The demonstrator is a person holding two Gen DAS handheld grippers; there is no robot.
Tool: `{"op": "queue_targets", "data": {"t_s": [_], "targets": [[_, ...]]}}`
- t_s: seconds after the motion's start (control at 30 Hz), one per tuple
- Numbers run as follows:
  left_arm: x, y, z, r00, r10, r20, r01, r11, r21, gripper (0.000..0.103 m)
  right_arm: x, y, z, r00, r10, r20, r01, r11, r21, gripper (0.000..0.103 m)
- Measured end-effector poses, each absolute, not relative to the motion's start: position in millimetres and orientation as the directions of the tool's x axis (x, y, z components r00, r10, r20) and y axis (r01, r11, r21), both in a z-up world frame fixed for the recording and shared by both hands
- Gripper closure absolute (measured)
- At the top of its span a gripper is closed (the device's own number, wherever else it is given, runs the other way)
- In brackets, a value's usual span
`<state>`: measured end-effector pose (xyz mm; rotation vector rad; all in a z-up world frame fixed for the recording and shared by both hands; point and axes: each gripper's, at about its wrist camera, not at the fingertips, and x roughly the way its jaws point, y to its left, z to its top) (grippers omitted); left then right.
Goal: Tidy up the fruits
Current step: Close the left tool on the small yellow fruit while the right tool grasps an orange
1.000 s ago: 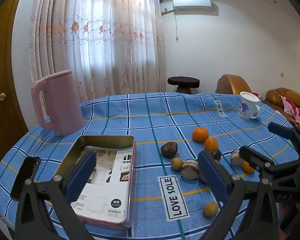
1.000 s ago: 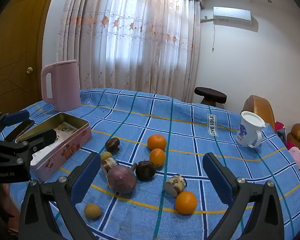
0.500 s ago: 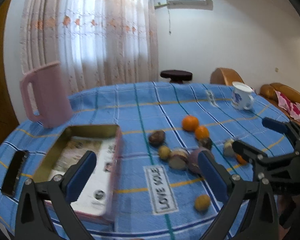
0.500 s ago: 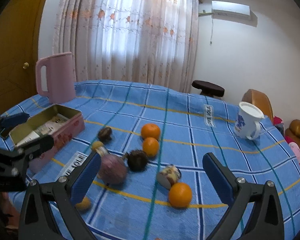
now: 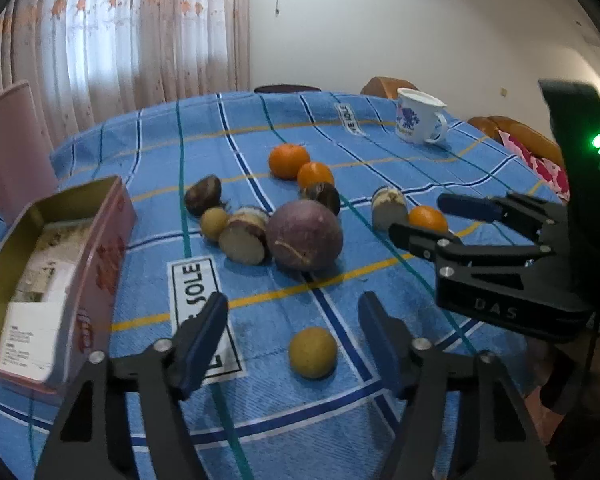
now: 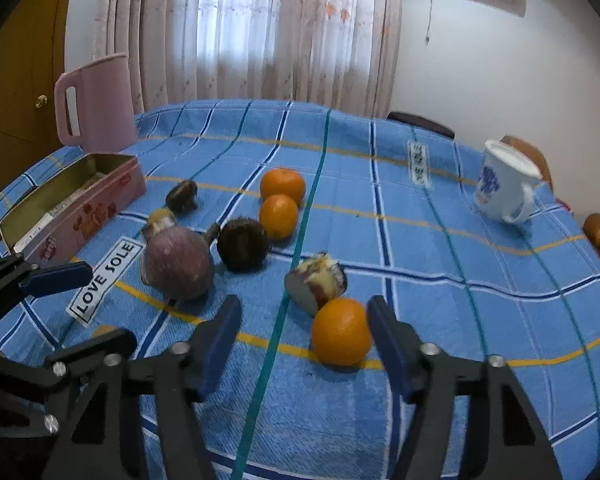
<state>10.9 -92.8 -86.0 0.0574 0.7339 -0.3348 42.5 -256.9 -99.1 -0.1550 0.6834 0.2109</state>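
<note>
Tin (image 5: 112, 216) holding paper cards (image 5: 32, 320), fruit outside, mug (image 6: 500, 188) upright

Soft daylight through curtain (image 6: 260, 32), fisheye-bent edges, perhaps slight motion blur.

On the blue checked cloth my fruits lie scattered. A small yellow round fruit (image 5: 312, 353) sits nearest me, alone. Beyond it a big purple fruit (image 5: 304, 235) touches a cut brown-skinned piece (image 5: 245, 235) showing pale flesh, with a small yellowish one (image 5: 213, 223) beside that. A dark fruit (image 5: 203, 200) lies further left. Two oranges (image 5: 289, 161) touch at the back, and a third orange (image 6: 341, 331) rests against another cut piece (image 6: 316, 279).
</note>
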Motion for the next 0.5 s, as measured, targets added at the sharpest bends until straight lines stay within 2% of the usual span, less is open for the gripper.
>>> {"op": "queue_targets", "data": {"t_s": [0.07, 0.17, 0.27, 0.33, 0.37, 0.4, 0.5], "targets": [[13.2, -92.5, -90.7, 0.669, -0.304, -0.678, 0.329, 0.939, -0.097, 0.048, 43.9, -258.9, -102.4, 0.763, 0.1, -0.639, -0.213, 0.972, -0.102, 0.04], [13.7, -93.4, -95.9, 0.644, -0.328, -0.691, 0.343, 0.931, -0.122, 0.05, 47.1, -270.6, -103.2, 0.758, 0.097, -0.646, -0.183, 0.981, -0.067, 0.04], [13.4, -97.5, -100.2, 0.631, -0.333, -0.701, 0.357, 0.927, -0.119, 0.058, 55.3, -280.1, -109.1, 0.727, 0.071, -0.683, -0.15, 0.987, -0.057, 0.042], [12.6, -99.0, -100.5, 0.623, -0.347, -0.701, 0.368, 0.921, -0.129, 0.069, 57.3, -287.4, -109.7, 0.723, 0.079, -0.687, -0.144, 0.989, -0.037, 0.053], [12.5, -97.8, -99.9, 0.622, -0.348, -0.701, 0.365, 0.921, -0.134, 0.077, 57.9, -289.3, -110.6, 0.721, 0.071, -0.689, -0.139, 0.989, -0.044, 0.063], [12.2, -97.4, -100.0, 0.618, -0.358, -0.7, 0.369, 0.918, -0.144, 0.076, 58.8, -292.2, -111.8, 0.716, 0.072, -0.694, -0.137, 0.99, -0.038, 0.068], [10.5, -96.3, -100.2, 0.615, -0.37, -0.696, 0.379, 0.913, -0.15, 0.077, 59.4, -302.1, -112.7, 0.709, 0.122, -0.695, -0.146, 0.989, 0.024, 0.068]]}}
